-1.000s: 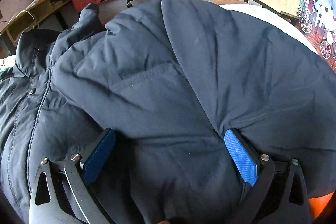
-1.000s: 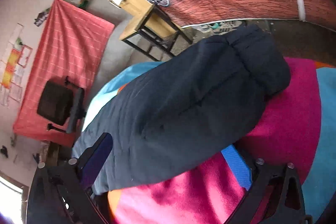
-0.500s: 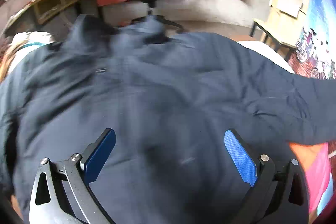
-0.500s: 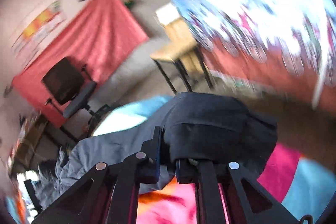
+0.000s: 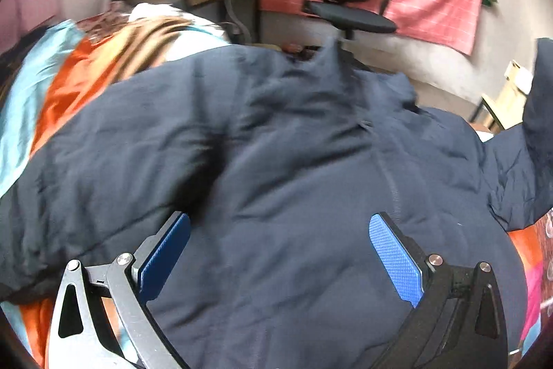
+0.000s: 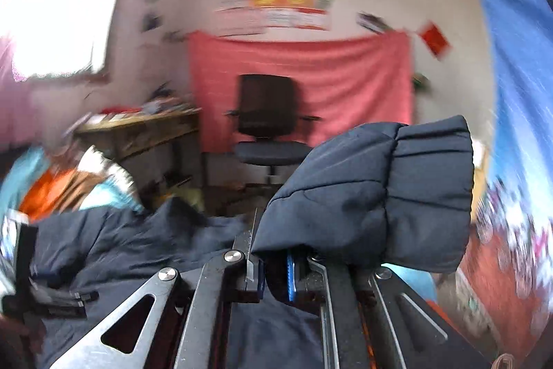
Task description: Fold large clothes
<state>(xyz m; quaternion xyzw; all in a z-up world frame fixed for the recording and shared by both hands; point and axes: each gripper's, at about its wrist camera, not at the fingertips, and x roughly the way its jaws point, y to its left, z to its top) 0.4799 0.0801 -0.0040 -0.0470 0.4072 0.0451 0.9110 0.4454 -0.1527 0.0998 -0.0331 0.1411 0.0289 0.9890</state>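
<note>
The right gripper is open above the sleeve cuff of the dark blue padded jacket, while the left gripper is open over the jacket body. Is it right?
Not quite. The right gripper is not open: in the right wrist view its fingers are shut on the sleeve cuff. The left gripper is indeed open over the jacket body.

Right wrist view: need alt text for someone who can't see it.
The right gripper is clamped shut on the cuffed end of a dark navy puffer jacket's sleeve, held up off the rest of the jacket lying below. Behind, blurred, a black office chair stands before a red cloth on the wall.
</note>
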